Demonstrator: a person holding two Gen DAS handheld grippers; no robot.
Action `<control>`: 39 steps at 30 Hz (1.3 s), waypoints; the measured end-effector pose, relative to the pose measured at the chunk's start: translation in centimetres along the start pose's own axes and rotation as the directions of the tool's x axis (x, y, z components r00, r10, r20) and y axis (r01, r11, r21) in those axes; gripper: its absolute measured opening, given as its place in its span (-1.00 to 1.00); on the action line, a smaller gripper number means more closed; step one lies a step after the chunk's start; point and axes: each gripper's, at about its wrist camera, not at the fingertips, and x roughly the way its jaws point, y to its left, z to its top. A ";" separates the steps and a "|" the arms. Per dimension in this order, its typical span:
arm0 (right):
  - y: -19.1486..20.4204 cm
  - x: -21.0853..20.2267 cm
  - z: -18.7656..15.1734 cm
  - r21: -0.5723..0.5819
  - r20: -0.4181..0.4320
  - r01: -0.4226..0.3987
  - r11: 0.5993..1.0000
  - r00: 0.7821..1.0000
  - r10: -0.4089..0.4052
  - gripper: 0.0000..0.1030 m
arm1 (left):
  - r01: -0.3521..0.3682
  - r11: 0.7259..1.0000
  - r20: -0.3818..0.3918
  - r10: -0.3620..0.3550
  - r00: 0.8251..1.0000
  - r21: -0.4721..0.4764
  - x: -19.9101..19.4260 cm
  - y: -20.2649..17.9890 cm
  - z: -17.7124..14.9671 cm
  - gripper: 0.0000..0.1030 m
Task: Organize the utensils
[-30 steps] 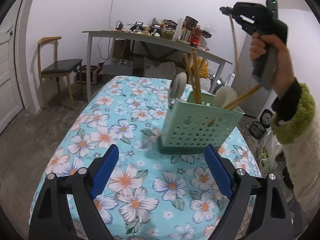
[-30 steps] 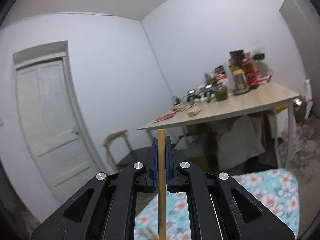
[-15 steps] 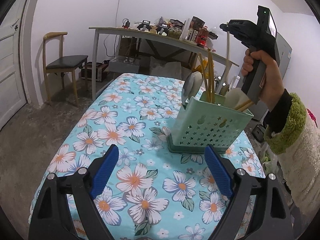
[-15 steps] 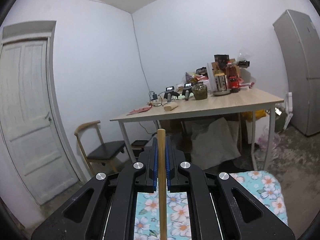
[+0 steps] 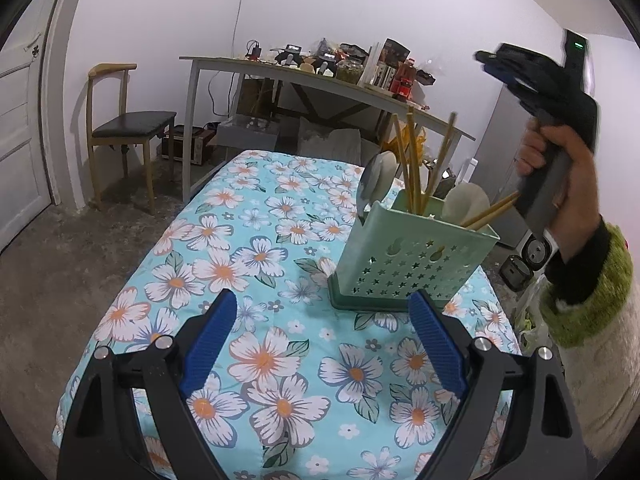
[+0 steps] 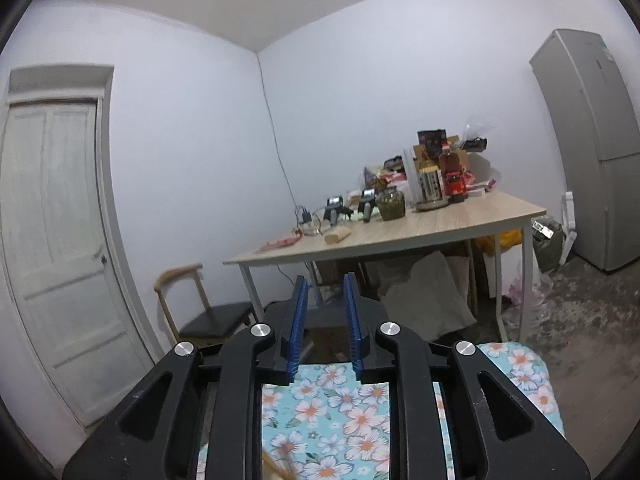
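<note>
A green perforated utensil holder (image 5: 412, 264) stands on the floral tablecloth (image 5: 256, 248). It holds several wooden chopsticks (image 5: 414, 164), a metal spoon (image 5: 370, 188) and a pale ladle (image 5: 466, 204). My left gripper (image 5: 320, 336) is open and empty, low over the cloth in front of the holder. My right gripper (image 6: 324, 320) is open and empty, held high above and right of the holder; it also shows in the left wrist view (image 5: 532, 80).
A wooden table (image 6: 400, 236) piled with jars, bottles and boxes stands behind the floral table. A wooden chair (image 5: 124, 128) and a white door (image 6: 60, 240) are at the left. A grey fridge (image 6: 592, 152) stands at the right.
My right gripper opened and let go of the chopstick, which now stands in the holder. The right gripper then moved up and to the right.
</note>
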 end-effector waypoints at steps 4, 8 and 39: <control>-0.4 -3.5 0.5 0.016 0.014 -0.030 0.999 0.999 0.029 -0.34 | 0.005 1.000 0.011 -0.005 1.000 0.002 -0.5 -0.5 0.1 0.75; -0.5 -7.5 0.0 -0.014 -0.026 -0.072 0.997 0.997 0.071 0.29 | -0.001 1.000 0.026 0.001 1.000 -0.001 -1.3 -1.2 0.3 0.85; -3.2 -17.4 -13.8 -0.225 -0.480 0.293 0.929 0.797 -0.368 0.84 | -0.436 0.890 0.011 0.438 0.899 0.131 -1.7 -8.6 -2.3 0.89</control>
